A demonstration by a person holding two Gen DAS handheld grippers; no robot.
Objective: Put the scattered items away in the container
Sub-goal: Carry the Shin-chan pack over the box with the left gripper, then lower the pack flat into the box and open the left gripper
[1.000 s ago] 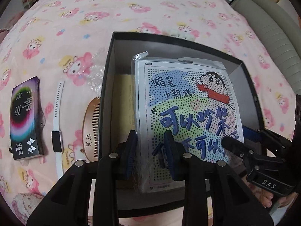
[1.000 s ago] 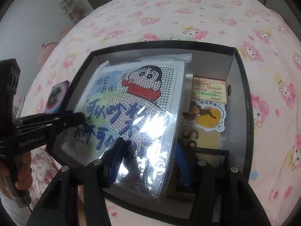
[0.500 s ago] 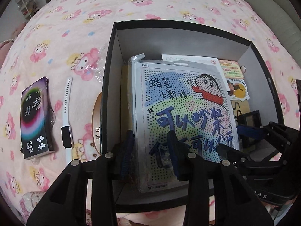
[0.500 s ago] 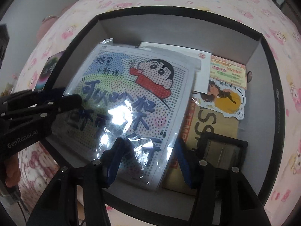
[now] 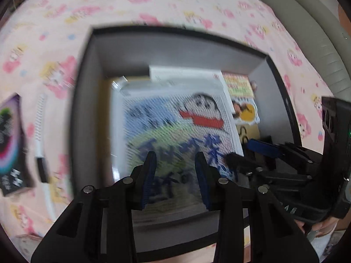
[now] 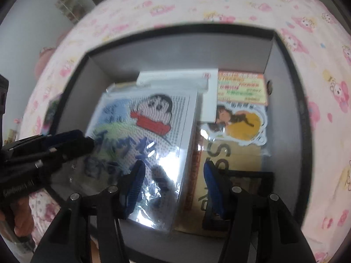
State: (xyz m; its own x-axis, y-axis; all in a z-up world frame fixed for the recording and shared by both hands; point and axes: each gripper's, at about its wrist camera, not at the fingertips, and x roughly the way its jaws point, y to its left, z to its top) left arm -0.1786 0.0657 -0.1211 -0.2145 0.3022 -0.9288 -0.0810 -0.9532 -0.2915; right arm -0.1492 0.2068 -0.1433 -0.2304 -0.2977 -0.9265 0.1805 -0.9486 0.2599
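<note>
Both grippers are down over the black box (image 5: 87, 109), which sits on the pink cartoon-print bedspread (image 5: 153, 2) and fills the middle of each view. Flat in the left half of that box lies the cartoon bead-art pack (image 6: 153, 131) in its clear sleeve, and from the way it lies it looks settled rather than carried.

The left gripper (image 5: 175, 175), bottom centre of its own view, has its blue pads apart with the pack's lower edge showing between and below them. Its jaws have just been opening, and though the view is blurred, the pads no longer seem to pinch the sleeve. The right gripper (image 6: 173, 188) stands wider, one finger over the shiny sleeve and the other over the brown carton (image 6: 230, 160) to its right — nothing is clamped there that I can make out.

Why two grippers on one thin pack? My guess is that a floppy sleeve needs both near corners guided so it drops flat between the box wall and the carton instead of curling up the side.

Deeper in the box sit a white card (image 6: 175, 79), an orange leaflet (image 6: 241, 87) and a sticker with a yellow figure (image 6: 241, 125) — already stowed.

Still out on the bedspread at the left of the left-hand view: a dark colourful packet (image 5: 11, 144) and a white watch band (image 5: 40, 135). Those look like the next pickups.
</note>
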